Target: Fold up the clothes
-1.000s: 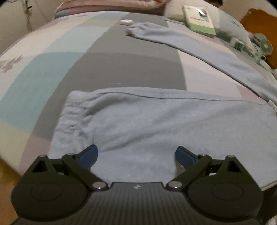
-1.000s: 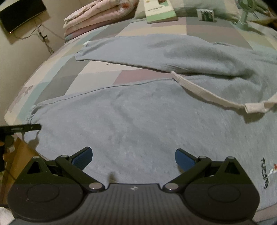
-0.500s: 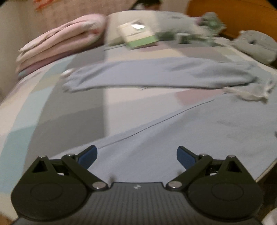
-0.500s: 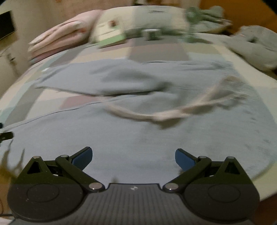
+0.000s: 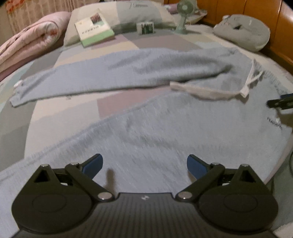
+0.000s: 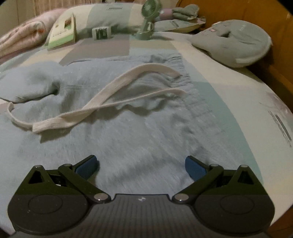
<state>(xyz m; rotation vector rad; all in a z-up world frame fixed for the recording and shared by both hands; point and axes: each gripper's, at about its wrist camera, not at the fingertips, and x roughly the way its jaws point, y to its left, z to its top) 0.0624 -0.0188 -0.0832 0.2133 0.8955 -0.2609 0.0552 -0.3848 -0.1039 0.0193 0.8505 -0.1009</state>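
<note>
Light blue pants lie spread flat on the bed, legs running toward the left, waistband at the right. A white drawstring trails loose over the cloth near the waist. The left tool hangs over the near leg, fingers wide apart, holding nothing. The right tool hangs over the waist area, also spread wide and empty. A book, a small fan and a grey cushion sit at the bed's far end.
</note>
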